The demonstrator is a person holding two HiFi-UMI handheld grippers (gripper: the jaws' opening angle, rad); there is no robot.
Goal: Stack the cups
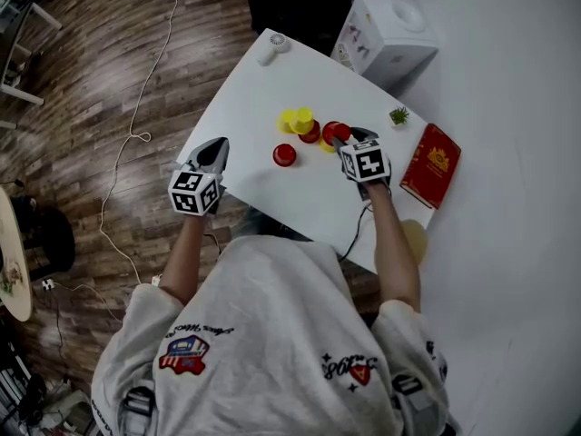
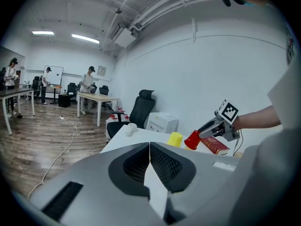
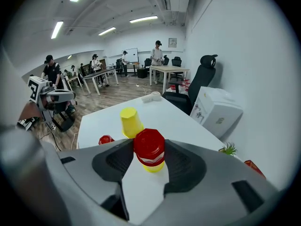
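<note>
Though head view muddles it, right gripper [image 3: 149, 150] clasps red cup [image 3: 149, 144].

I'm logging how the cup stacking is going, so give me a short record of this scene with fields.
Surface: white table
Left claw: shut, empty, by the table's left edge
Right claw: shut on the red cup
Stack: that red cup sits upside down over a yellow cup
Loose cups: upside-down yellow cup; lone red cup
Other items: red book and small plant at the table's right
</note>
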